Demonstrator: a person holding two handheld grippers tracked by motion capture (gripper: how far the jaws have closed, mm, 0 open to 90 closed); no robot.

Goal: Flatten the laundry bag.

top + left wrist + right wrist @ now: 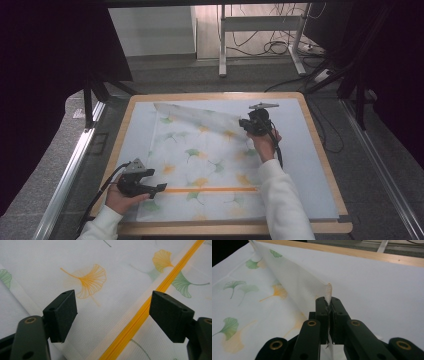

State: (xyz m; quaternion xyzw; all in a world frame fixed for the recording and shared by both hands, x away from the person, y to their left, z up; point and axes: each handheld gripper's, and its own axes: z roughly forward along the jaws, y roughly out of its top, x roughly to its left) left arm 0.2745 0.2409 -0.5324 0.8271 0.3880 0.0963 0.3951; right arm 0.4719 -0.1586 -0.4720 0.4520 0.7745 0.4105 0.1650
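the table (320, 150), wood-edged and covered by a pale sheet, lies beneath both hand-held grippers. on it is spread a white mesh bag (200, 170) printed with green and orange ginkgo leaves, reaching from under the left hand-held gripper (159, 188) across to the right hand-held gripper (244, 123). the bag's far right corner is lifted off the table and folded back over the rest of the bag, rising as a taut flap to the right hand-held gripper. an orange zipper (210, 189) runs across the near part of the bag, starting just beside the left hand-held gripper's tips. right hand-held gripper: clenched on the lifted corner (328, 293) of the bag, the mesh pinched between its two black jaws and poking out just above them. left hand-held gripper (112, 315): released, jaws standing wide apart just above the flat bag, with the zipper (140, 315) crossing diagonally between them, nearer the right-hand jaw, and an orange leaf print (91, 281) just ahead of the left-hand jaw.
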